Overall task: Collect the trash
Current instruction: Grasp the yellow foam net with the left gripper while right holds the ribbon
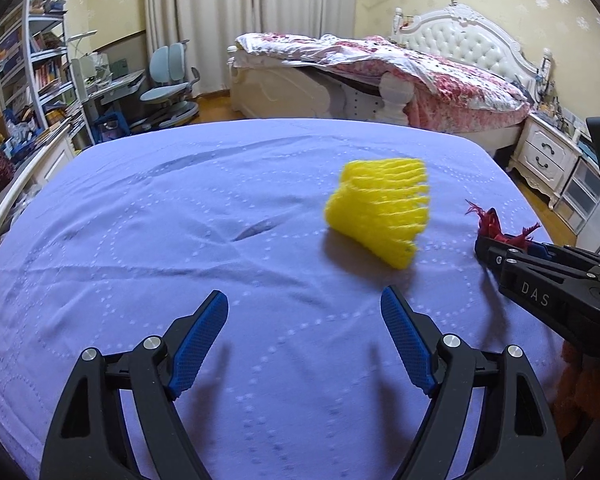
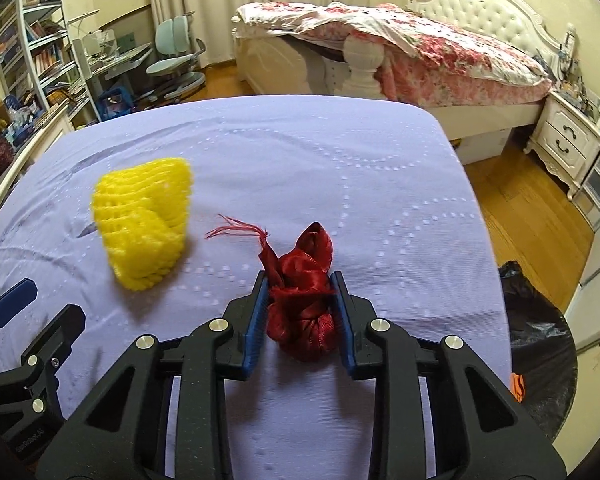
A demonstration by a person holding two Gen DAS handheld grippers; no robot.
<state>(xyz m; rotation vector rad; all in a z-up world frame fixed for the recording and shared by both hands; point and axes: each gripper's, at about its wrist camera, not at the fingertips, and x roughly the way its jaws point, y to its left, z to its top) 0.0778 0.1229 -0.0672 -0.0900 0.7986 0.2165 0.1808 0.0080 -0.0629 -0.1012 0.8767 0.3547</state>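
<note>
A yellow foam net sleeve (image 1: 380, 210) lies on the lilac bed cover (image 1: 180, 220); it also shows in the right wrist view (image 2: 144, 226). My left gripper (image 1: 304, 304) is open and empty, just short of the sleeve. My right gripper (image 2: 300, 280) is shut on a crumpled red mesh bag (image 2: 304, 300), held just above the cover; its frayed end (image 2: 236, 228) sticks out forward. In the left wrist view the right gripper (image 1: 488, 246) comes in from the right with red scraps (image 1: 500, 226) at its tips.
A bin lined with a black bag (image 2: 536, 344) stands on the wooden floor to the right of the cover, with something orange inside. Beyond are a floral-quilted bed (image 1: 400, 68), a white nightstand (image 1: 548, 156), a desk chair (image 1: 172, 84) and bookshelves (image 1: 40, 60).
</note>
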